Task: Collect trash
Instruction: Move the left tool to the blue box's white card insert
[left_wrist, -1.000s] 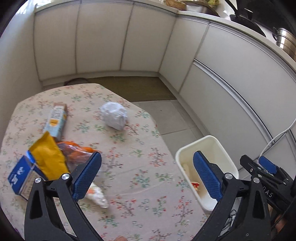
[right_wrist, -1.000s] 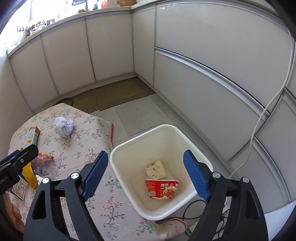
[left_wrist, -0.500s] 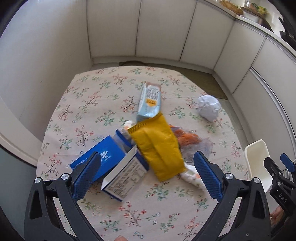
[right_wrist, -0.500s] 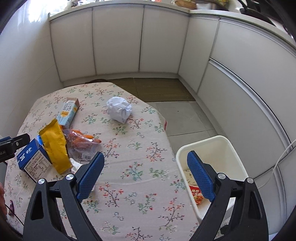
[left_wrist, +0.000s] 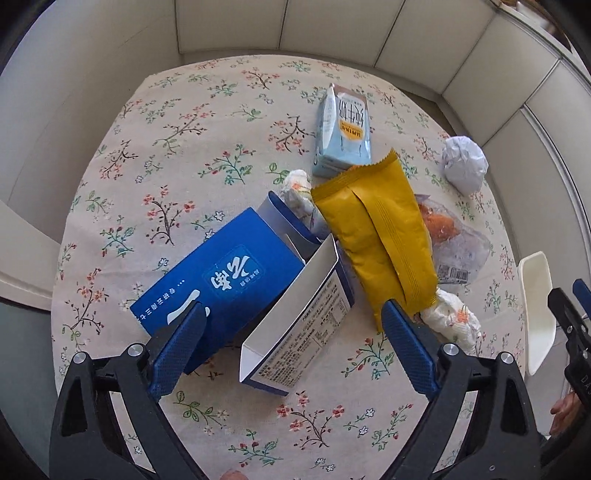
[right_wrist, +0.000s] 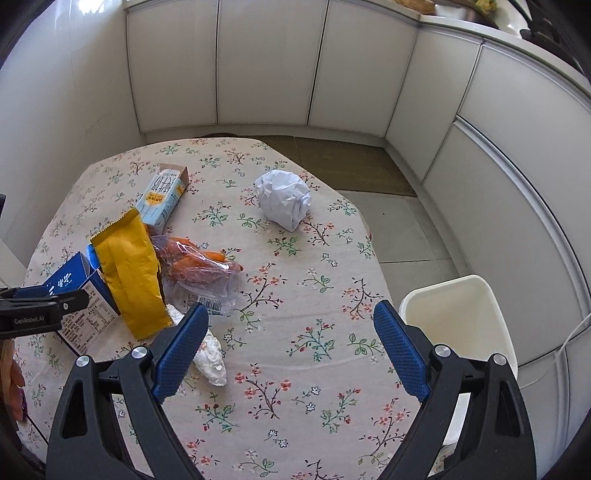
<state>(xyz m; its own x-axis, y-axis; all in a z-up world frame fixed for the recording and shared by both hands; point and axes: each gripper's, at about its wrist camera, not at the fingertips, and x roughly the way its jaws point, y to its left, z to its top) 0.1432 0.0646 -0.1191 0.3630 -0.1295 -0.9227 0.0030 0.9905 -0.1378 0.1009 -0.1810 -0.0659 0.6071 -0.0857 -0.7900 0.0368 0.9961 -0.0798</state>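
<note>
Below my left claw (left_wrist: 291, 345), the trash lies heaped on the floral-cloth bench (left_wrist: 177, 140). Blue carton (left_wrist: 236, 284) on its side, flap end open, just under the spread jaws. Yellow wrapper (left_wrist: 384, 236) draped over the carton's open end. Pale-blue milk carton (left_wrist: 343, 133) flat, its near end touching the wrapper's top edge. Clear bag with orange contents (right_wrist: 199, 269) just beside the wrapper on its right, partly tucked under it. Crumpled tissue (right_wrist: 212, 356) near the wrapper's lower end; another wad (left_wrist: 297, 194) shows behind the blue carton. White paper ball (right_wrist: 284, 199) well apart from the heap, toward the far right edge of the bench.

Left claw: wide open, holding nothing, fingertips straddling the blue carton without touching that I can tell.

Right claw (right_wrist: 290, 349): wide open too, empty, hovering over bare cloth between the heap and the white bin (right_wrist: 458, 314). Bin stands off the bench's right edge, on the floor side. White cabinet fronts (right_wrist: 266, 66) curve around behind.
</note>
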